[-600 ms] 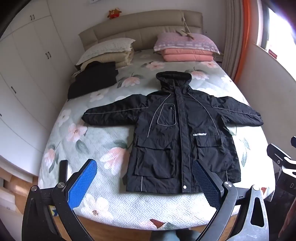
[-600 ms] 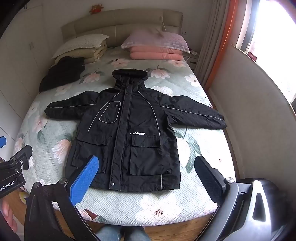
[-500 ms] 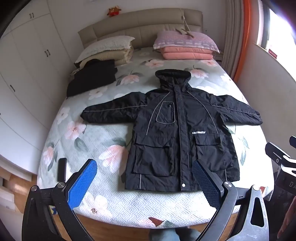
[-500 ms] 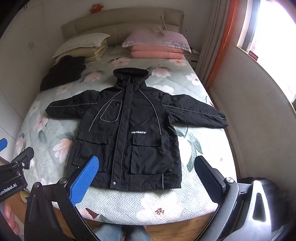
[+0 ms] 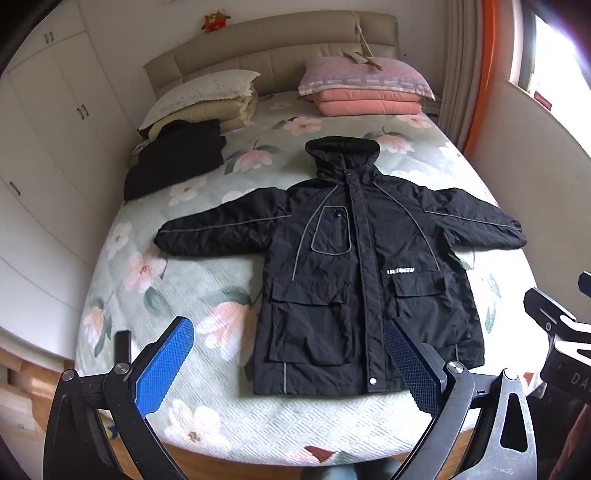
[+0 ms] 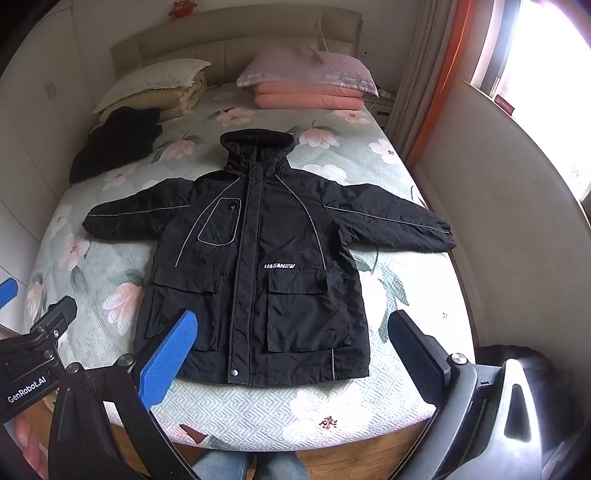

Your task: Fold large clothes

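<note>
The person [image 6: 251, 467] is cut off by the bottom edge; only the knees show. The white word on the jacket [image 5: 369, 266] is too blurred to read in the left view.

You held both wrist cameras above the foot of the bed [image 5: 258, 439], tilted steeply down and facing the headboard [image 6: 236, 33]. Your left view sat further left, taking in the wardrobe [image 5: 48, 147]; your right view sat further right, catching the window [image 6: 535, 74]. Both stood well back and shared the spread black jacket [image 5: 369, 266].
</note>
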`<state>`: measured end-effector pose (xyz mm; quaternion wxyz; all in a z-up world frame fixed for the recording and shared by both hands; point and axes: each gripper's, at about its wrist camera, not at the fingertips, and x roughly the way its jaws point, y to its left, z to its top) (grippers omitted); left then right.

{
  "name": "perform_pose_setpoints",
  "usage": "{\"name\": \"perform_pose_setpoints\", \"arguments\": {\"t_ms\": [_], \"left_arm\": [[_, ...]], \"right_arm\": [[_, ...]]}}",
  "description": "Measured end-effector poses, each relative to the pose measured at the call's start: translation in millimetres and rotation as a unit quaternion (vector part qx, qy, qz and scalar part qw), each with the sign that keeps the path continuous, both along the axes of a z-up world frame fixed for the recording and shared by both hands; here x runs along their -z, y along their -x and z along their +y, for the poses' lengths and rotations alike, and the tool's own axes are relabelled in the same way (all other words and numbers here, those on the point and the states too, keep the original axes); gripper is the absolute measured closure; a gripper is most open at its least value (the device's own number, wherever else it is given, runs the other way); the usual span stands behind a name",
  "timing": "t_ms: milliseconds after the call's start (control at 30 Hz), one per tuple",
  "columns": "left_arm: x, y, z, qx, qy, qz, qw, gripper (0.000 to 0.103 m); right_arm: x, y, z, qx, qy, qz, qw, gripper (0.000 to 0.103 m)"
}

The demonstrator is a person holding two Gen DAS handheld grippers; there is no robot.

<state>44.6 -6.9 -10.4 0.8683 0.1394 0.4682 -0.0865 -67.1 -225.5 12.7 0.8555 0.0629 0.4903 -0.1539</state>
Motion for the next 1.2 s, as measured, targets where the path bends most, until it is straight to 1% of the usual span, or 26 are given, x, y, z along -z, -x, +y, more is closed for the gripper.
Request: {"name": "perform_pose_setpoints", "arguments": {"t_ms": [267,400,600,967,1200], "left_arm": [[-5,-29,5,0.016,0.008,-0.006,0.9998,0.000],[-1,-42,8,0.022,0.007,0.001,0.9997,0.000],[2,-60,8,0.031,0.008,0.000,0.9995,0.000],[16,-97,10,0.048,0.016,0.025,0.9984,0.000],[22,-110,12,0.058,0.017,0.029,0.9977,0.000]], "right_arm": [[-1,-20,7,0.016,0.000,0.004,1.000,0.000],[4,-29,9,0.021,-0.004,0.007,1.000,0.000],[5,-44,13,0.030,-0.003,0.010,1.000,0.000],[13,-70,21,0.041,-0.006,0.024,0.999,0.000],[21,-85,25,0.048,-0.007,0.035,0.998,0.000]]}}
